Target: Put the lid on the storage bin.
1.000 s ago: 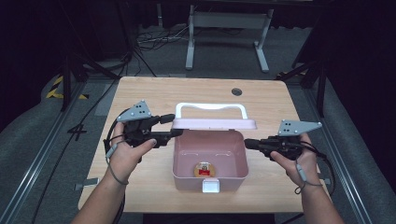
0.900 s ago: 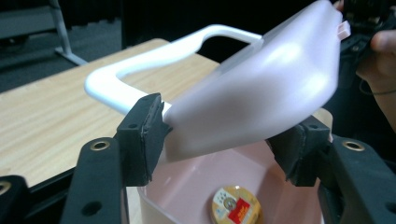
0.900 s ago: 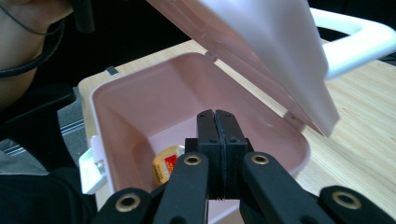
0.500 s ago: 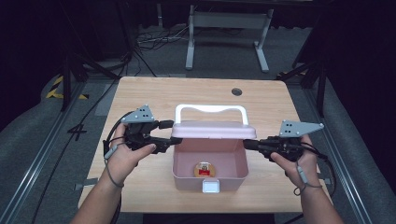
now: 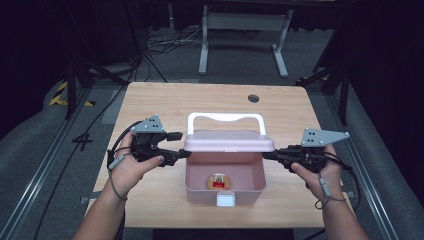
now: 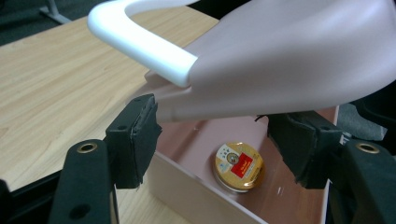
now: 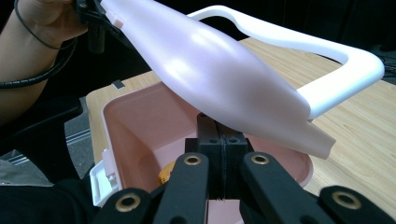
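Two grippers at the raised lid of a pink box on the table

The lid (image 5: 229, 141) stands half open above the pink box (image 5: 225, 192), a round tin (image 5: 217, 181) inside. The left gripper (image 5: 183, 145) has just opened its jaws, which stand apart beside the lid's left end. The right gripper (image 5: 267, 155) is closed under the lid's right edge.

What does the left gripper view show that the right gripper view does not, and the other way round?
Left gripper view: the round tin's gold and red top, plainly, and the left gripper, whose jaws have just been opening, apart with the lid's edge between them. Right gripper view: the shut right gripper under the lid, the white latch of the box, and the person's other hand. Both: the pink lid, its white handle, the pink box and the wooden table.
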`<state>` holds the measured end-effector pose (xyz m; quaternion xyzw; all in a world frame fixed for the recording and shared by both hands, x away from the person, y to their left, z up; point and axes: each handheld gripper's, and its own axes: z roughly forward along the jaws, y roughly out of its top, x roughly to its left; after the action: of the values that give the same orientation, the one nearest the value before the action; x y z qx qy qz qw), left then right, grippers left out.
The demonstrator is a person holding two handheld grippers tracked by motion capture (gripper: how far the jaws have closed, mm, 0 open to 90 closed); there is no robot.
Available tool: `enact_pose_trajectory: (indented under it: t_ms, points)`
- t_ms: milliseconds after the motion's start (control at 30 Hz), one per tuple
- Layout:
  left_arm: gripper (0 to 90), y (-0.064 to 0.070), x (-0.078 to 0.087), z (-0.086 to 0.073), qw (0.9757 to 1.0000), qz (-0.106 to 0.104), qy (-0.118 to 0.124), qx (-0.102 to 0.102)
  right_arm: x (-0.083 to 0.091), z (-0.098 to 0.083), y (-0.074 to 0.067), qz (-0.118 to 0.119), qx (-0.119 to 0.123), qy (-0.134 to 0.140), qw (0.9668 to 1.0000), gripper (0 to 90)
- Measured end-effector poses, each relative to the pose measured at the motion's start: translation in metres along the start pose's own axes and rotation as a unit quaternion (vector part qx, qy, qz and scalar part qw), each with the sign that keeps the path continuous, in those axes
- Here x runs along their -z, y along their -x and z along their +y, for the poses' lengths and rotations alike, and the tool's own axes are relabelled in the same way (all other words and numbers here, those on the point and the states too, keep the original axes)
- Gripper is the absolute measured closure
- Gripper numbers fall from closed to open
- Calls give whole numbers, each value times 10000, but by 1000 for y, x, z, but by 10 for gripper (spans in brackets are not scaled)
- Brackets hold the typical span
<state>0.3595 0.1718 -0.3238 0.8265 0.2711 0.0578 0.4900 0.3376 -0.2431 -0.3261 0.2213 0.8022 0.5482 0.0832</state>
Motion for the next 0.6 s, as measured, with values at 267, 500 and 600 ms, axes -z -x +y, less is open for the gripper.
enact_pose_trajectory:
  t_ms: [267, 500, 600]
  points:
    - [333, -11, 0, -11, 9998, 173, -112, 55, 1, 1, -1, 42, -4, 1, 10000, 900]
    - [305, -23, 10, -15, 9989, 415, -176, 86, 2, 2, -4, 77, 1, -18, 10000, 900]
    - [303, -29, 17, -16, 9984, 529, -81, 167, 2, 1, -4, 87, -13, -49, 9999, 900]
